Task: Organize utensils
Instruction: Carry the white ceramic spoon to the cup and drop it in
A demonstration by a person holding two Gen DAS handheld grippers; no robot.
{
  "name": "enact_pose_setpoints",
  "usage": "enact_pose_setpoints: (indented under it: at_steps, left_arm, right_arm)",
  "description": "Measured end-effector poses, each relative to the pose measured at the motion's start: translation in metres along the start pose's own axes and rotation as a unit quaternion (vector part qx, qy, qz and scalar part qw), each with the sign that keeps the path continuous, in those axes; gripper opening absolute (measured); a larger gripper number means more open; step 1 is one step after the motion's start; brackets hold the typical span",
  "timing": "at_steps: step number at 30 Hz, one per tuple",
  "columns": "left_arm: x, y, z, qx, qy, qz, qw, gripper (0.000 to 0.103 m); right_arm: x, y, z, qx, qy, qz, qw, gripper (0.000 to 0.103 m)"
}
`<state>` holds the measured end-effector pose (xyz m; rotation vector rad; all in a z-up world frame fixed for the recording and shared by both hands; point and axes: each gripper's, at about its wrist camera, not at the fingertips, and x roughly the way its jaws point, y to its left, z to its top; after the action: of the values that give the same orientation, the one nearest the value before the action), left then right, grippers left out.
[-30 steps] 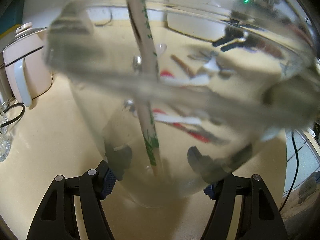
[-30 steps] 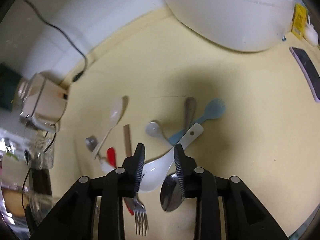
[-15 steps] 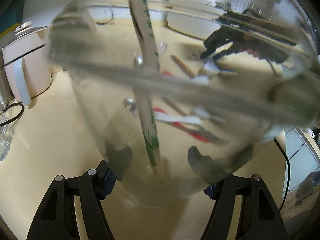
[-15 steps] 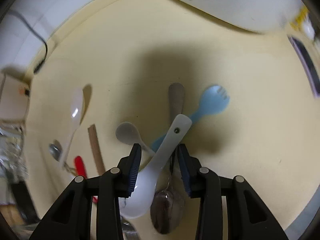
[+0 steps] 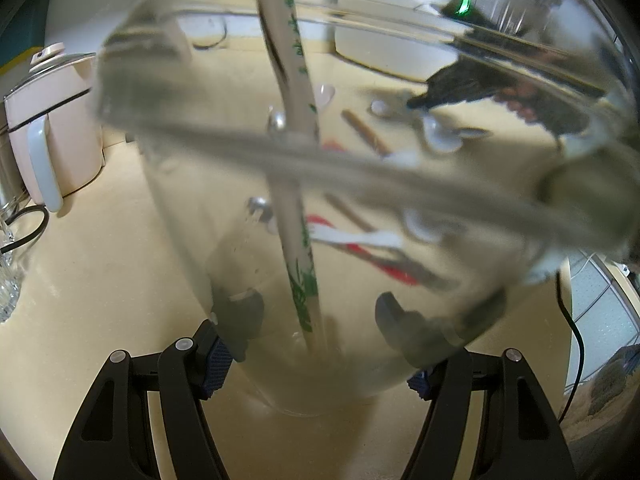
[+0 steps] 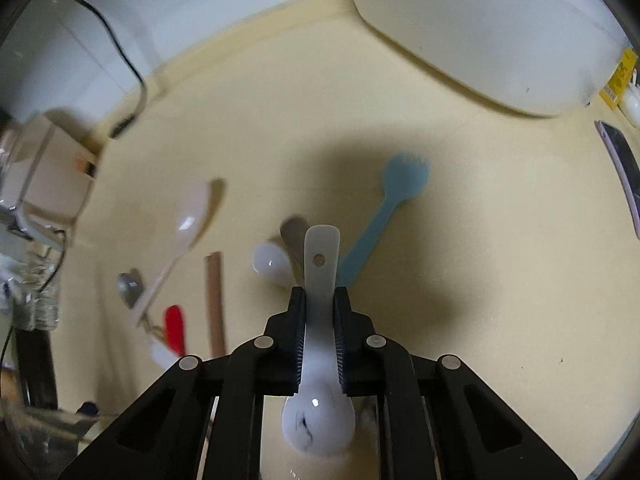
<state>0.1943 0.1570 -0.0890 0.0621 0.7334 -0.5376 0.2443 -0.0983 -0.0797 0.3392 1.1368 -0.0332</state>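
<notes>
My left gripper (image 5: 320,320) is shut on a clear glass jar (image 5: 192,208) that fills the left wrist view. A paper-wrapped pair of chopsticks (image 5: 298,152) stands inside it. In the right wrist view my right gripper (image 6: 320,296) points down at the counter. Its jaws are closing, and the pads press the handle of a white ceramic spoon (image 6: 322,240), whose bowl lies under the fingers. Beside it lie a blue spork (image 6: 384,208), a small white spoon (image 6: 272,266), a grey metal handle (image 6: 294,230), a translucent plastic spoon (image 6: 192,216), a brown stick (image 6: 214,300) and a red-handled utensil (image 6: 175,330).
A big white appliance (image 6: 480,32) stands at the back right, with a phone (image 6: 624,168) on the right edge. A pale kettle (image 5: 52,128) and a glass mug (image 5: 8,272) stand at the left. A black cable (image 6: 116,28) runs along the wall.
The right jaws have closed onto the white spoon's handle, which now lies straight between the fingers. The left gripper and the jar have not moved.
</notes>
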Motion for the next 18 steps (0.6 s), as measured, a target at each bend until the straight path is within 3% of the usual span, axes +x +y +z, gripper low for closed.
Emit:
enact_pose_setpoints:
  at_steps: [6,14,18]
  left_arm:
    - [-0.001,0.002,0.000,0.000,0.000,0.000,1.0000,0.073]
    - [-0.001,0.000,-0.001,-0.001,0.000,0.002,1.0000,0.073]
    - [0.000,-0.002,0.000,0.000,-0.001,0.005,1.0000,0.073]
  right_arm:
    - [-0.030,-0.008,-0.009,-0.007,-0.037,0.036,0.999,0.011]
    - [-0.067,0.030,-0.017,-0.069,-0.106,0.039,0.991,0.006]
    - [-0.076,0.044,-0.017,-0.092,-0.114,0.049,0.988,0.006]
